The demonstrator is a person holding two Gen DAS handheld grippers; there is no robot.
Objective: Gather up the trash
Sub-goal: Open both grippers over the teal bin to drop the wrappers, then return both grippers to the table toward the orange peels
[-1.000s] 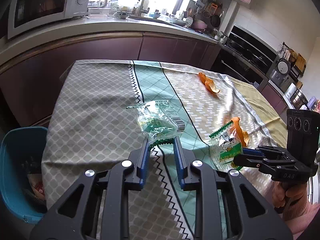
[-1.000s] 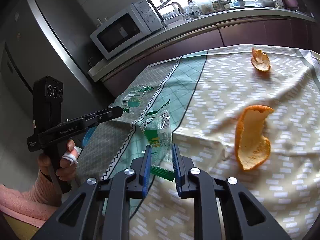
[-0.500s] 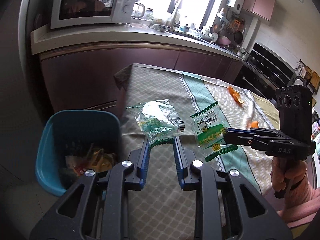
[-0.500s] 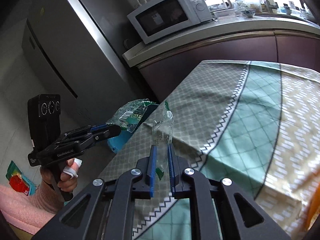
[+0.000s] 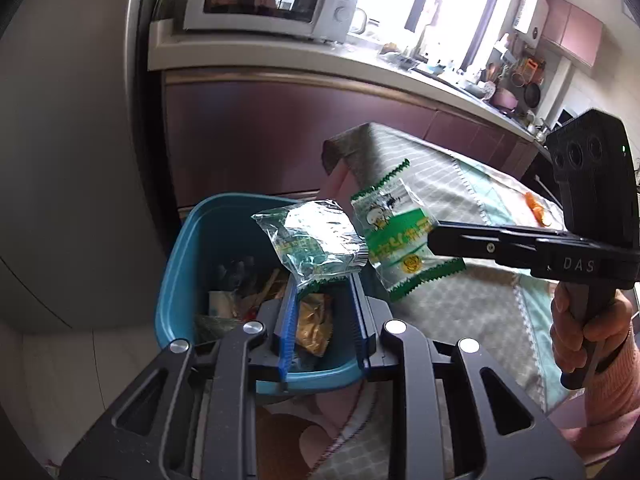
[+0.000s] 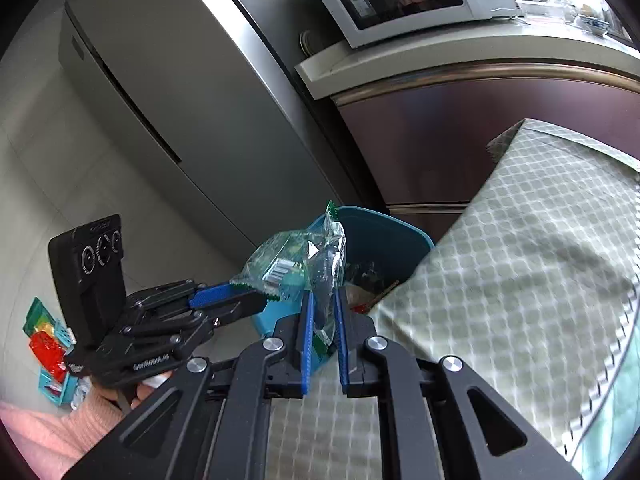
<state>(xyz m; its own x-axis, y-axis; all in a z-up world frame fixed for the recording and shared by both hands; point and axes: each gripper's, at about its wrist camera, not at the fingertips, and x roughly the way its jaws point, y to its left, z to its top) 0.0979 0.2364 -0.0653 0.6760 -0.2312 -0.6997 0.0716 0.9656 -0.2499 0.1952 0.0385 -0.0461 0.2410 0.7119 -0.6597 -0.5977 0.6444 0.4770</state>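
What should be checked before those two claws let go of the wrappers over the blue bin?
1. Left claw grips the crumpled clear wrapper: ok.
2. Right claw grips the green-edged wrapper: ok; its jaws have just been closing on it.
3. Crumpled wrapper hangs over the blue bin: ok.
4. Green-edged wrapper is fully over the bin: cannot tell; in the left wrist view it sits nearer the tablecloth.
5. Bin has room: ok, trash only covers its bottom.
6. Orange peel left on table: not ok.
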